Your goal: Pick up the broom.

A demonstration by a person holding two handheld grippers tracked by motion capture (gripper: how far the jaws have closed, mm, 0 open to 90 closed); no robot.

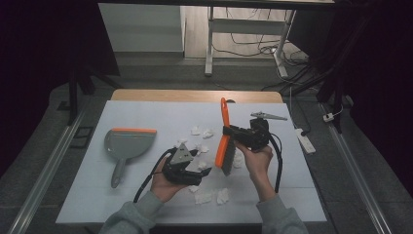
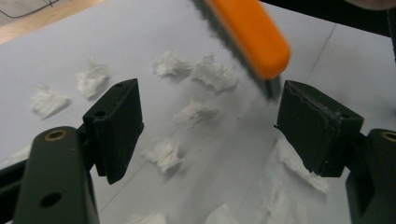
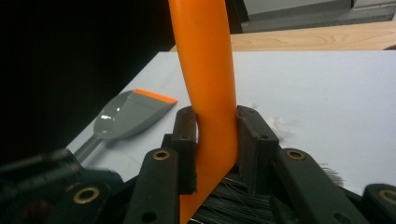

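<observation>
I had the brush (image 1: 224, 141) clamped in my right gripper (image 1: 233, 133), the jaws pressed on either side of its orange handle just above the bristles, as the right gripper view showed plainly. The brush stood nearly upright, its handle tip pointing away from me and its bristle head low over the tabletop (image 1: 146, 204). My left gripper (image 1: 204, 171) hovered just to the left of the brush head with its jaws spread wide and nothing between them; in the left gripper view the orange back of the brush hung just beyond the gap. Scraps of crumpled white paper (image 1: 202, 148) lay scattered around the brush: some just left of it, some beyond it, and a few (image 1: 212, 196) on my side of it. The grey dustpan (image 1: 125, 144) with its orange lip lay well to the left of the brush, flat and untouched. I judged the step to be the start of sweeping, with the brush taken up and the gathering not yet begun. The next move, as I saw it, called for lowering the bristles to the surface on the right of the scraps and drawing them leftward toward the dustpan, while my free gripper went for the pan's handle to steady it.
</observation>
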